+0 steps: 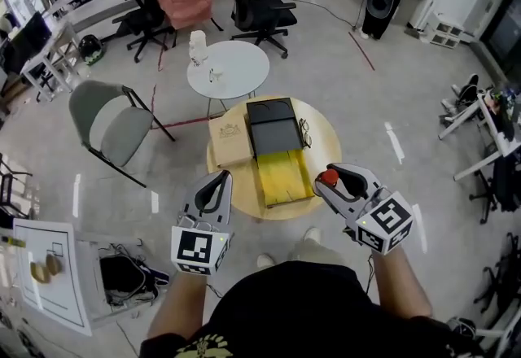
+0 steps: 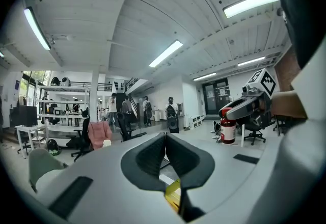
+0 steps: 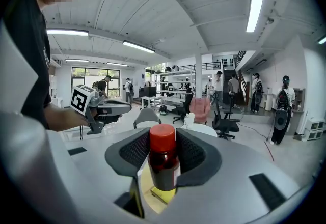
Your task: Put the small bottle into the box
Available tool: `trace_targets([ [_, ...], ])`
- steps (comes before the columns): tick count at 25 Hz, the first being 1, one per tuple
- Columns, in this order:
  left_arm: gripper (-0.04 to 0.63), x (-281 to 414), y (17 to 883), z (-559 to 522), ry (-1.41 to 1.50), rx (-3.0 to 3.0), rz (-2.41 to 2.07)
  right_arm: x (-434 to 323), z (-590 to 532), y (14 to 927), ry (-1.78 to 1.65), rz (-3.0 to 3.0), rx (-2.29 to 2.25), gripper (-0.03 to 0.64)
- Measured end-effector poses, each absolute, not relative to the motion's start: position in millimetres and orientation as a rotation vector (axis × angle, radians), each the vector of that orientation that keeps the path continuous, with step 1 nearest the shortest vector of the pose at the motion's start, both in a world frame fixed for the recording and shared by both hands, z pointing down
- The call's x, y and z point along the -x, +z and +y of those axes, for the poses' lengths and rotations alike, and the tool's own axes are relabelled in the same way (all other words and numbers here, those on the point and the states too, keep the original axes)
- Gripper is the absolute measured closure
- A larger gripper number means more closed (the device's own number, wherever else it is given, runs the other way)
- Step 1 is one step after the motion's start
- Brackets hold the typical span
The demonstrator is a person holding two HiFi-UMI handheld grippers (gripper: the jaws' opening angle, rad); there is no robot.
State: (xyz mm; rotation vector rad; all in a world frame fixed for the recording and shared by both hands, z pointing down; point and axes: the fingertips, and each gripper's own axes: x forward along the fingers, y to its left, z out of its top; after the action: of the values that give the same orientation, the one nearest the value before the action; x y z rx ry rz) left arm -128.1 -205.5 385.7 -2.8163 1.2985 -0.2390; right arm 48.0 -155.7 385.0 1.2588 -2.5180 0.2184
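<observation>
Small bottle, red-capped, is pinched upright in the right claw over the near edge of the round table, short of the open box.

Risks, as judged:
- The bottle may slip in the grip.
- It may catch on the yellow flap lying before the box.

Left claw is pressed together and empty. A tan carton lies just beside the box and does not obstruct.

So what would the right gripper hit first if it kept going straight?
Holding the bottle, the right gripper points out over the yellow box; the white table beyond looks first in line, though depth is unclear.
</observation>
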Motion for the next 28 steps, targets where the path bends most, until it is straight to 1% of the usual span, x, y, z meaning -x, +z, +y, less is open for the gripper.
trace_targets([
  [15, 0.576, 141.6, 385.5, -221.2, -0.232, 2.816, 1.340, -34.8, -185.7, 379.2, 0.206, -2.510, -1.221, 0.451],
  [24, 0.577, 128.3, 398.2, -248.5, -0.288, 2.801, 1.387, -42.0, -220.9, 405.3, 0.258, -2.516, -1.153, 0.451],
  [28, 0.576, 111.0, 396.6, -260.1, -0.297, 2.797, 1.379, -51.0, -234.9, 421.1, 0.293, -2.503, -1.127, 0.451],
])
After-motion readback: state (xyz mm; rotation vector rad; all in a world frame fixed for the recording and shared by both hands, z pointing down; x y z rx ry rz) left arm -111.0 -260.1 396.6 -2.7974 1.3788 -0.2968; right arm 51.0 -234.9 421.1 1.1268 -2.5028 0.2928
